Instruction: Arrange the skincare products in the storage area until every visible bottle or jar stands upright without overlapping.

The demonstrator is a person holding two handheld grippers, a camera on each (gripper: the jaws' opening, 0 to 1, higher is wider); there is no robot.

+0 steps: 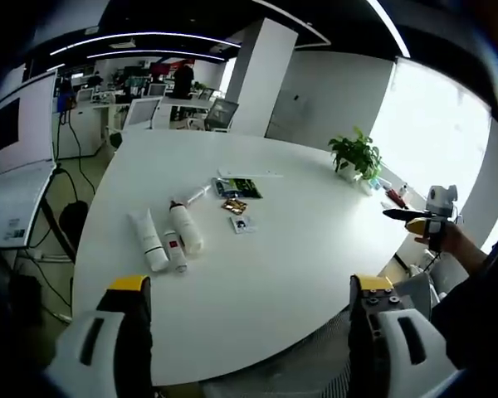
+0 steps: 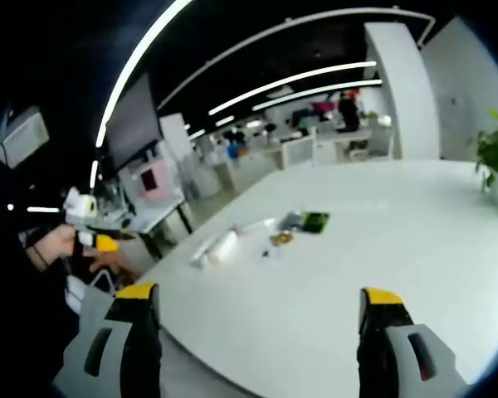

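White desk [image 1: 315,240] in left gripper view: three tubes/bottles [image 1: 168,236] lie flat in a cluster just left of the small sachets [image 1: 236,207], far side of left claw [image 1: 253,311], jaws wide apart, nothing held. Right gripper view: right claw [image 2: 261,319] also wide open & empty, same tubes [image 2: 218,247] left of the sachets [image 2: 303,222]. Prob. light, smooth plastic, a bit slippery; grip mid-body.

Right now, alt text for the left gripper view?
Three white skincare tubes lie flat together on a round white table, with small packets beyond them and a potted plant at the far edge. The left gripper hangs open, near the table's edge.
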